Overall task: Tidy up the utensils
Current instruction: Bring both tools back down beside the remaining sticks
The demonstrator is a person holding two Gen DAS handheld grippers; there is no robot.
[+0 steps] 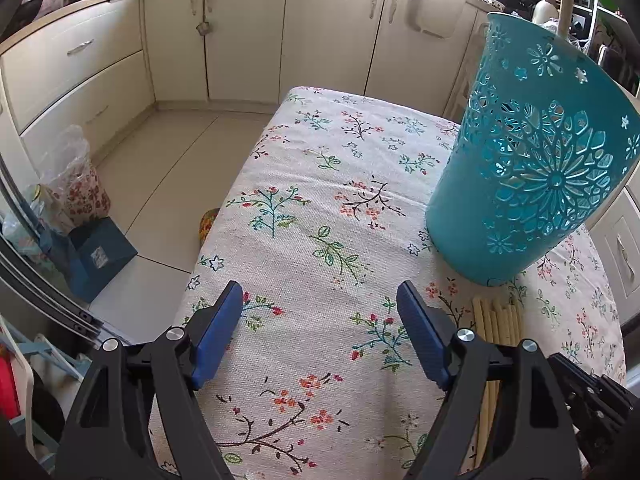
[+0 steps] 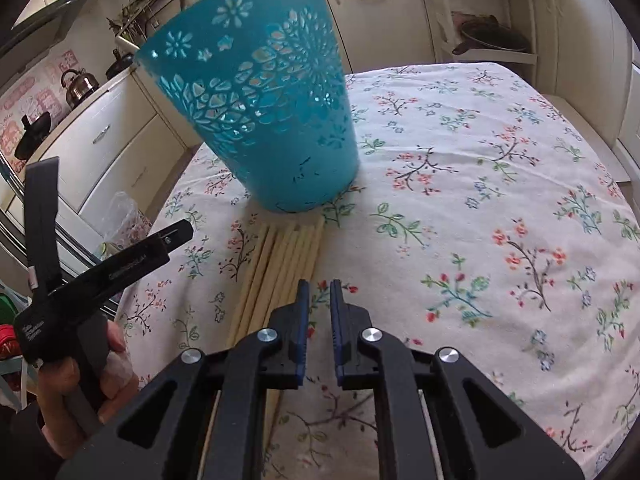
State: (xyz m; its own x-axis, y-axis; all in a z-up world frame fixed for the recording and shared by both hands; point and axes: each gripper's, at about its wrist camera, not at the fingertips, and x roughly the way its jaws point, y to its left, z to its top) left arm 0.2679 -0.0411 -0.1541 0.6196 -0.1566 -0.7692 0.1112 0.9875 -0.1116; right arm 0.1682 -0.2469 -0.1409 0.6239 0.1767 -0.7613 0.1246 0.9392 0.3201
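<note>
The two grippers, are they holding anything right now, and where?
No. The left gripper is open over bare cloth. The right gripper is nearly shut with nothing between its fingers, beside the wooden sticks.

Tablecloth (image 1: 320, 184) noted as coarse woven cloth; basket (image 2: 260, 120) as smooth pierced plastic; sticks (image 2: 280, 256) as pale matt wood.

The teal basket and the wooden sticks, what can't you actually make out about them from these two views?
- Teal basket: its inside is hidden by its own wall in both views; only one stick tip pokes above the rim.
- Wooden sticks: their near ends are hidden under the right gripper in the right wrist view, so their full length and count are unclear.
- In the left wrist view, the left gripper covers most of the sticks.
</note>
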